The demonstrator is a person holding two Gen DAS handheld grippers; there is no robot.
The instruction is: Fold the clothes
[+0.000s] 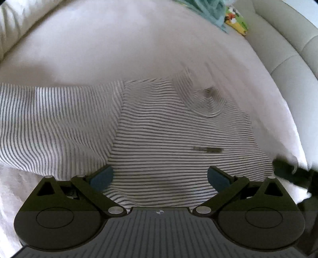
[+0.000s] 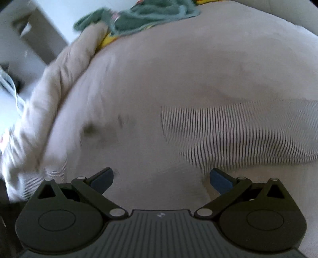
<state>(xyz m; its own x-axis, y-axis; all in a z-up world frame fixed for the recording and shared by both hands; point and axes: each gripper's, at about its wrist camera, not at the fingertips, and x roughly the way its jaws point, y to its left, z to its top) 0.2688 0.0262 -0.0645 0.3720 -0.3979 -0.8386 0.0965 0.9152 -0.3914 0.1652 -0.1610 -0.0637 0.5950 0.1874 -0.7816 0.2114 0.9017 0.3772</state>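
Note:
A grey-and-white striped long-sleeved shirt lies flat on a pale pink sheet, collar away from me, one sleeve stretched out to the left. My left gripper is open and empty just above the shirt's body near its lower part. In the right wrist view a striped sleeve lies on the sheet to the right. My right gripper is open and empty over bare sheet, left of that sleeve. The right wrist view is motion-blurred.
A teal towel and a yellow patterned cloth lie at the far end of the sheet. A cream padded rail runs along the right. A rumpled beige blanket lines the left edge in the right wrist view.

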